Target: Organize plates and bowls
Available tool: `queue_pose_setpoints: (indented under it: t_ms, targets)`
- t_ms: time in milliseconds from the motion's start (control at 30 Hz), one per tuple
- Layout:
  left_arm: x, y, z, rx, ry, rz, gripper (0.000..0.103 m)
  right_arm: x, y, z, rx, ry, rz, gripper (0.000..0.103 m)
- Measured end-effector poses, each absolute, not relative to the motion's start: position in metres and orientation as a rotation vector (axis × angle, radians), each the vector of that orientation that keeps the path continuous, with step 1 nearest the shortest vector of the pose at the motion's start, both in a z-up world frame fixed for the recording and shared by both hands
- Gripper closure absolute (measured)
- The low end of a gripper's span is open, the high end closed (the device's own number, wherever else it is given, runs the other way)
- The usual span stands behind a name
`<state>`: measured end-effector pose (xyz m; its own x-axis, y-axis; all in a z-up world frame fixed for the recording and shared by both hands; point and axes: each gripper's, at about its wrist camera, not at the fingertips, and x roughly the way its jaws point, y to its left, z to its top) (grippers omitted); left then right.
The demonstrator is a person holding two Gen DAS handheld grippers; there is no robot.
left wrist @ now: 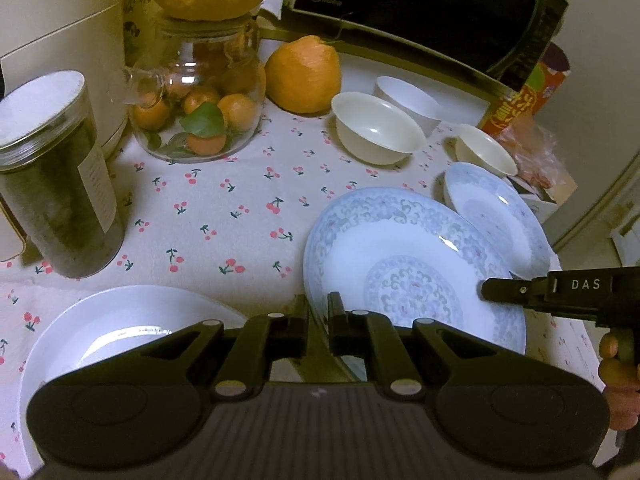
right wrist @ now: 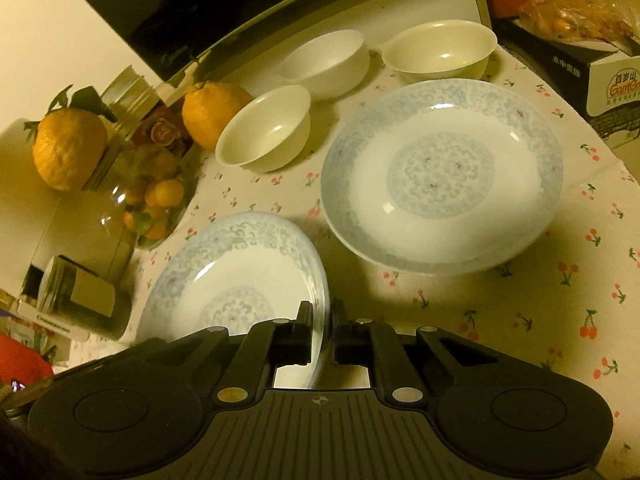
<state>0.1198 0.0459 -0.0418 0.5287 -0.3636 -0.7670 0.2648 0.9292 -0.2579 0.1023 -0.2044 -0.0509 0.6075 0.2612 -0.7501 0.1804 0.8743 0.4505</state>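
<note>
Underneath, cherry-print tablecloth (left wrist: 224, 216) (microwave (left wrist: 420, 4) behind), both grippers (left wrist: 318, 320) (right wrist: 322, 328) clamped on patterned plate (left wrist: 400, 256) rim.

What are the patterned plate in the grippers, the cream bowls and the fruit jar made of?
Patterned plate, pinched at opposite rims by the left gripper and right gripper: likely glazed ceramic or porcelain; glossy highlights, printed blue scrollwork.
Cream bowls: probably glazed ceramic, though melamine can't be ruled out; smooth, uniform, soft sheen.
Fruit jar: clear glass by the look; the small oranges show through, with sharp reflections.
</note>
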Motion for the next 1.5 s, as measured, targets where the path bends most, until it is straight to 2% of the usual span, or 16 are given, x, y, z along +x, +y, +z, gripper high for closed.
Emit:
queue_pose_setpoints:
  t_ms: [567, 1367, 1500]
  targets:
    - [0.089, 0.040, -0.044, -0.052, 0.981, -0.438, 0.094, 0.069, -0.208, -0.051, 0.491, 0.998, 0.057, 0.093]
    - [0.088, 0.024, -0.051, 0.066, 1.027, -0.442, 0.092, 0.074, -0.205, -0.059, 0.444, 1.070, 0.030, 0.090]
    - [0.087, 0.024, -0.050, 0.061, 1.033, -0.450, 0.087, 0.077, -0.208, -0.060, 0.479, 1.083, 0.027, 0.089]
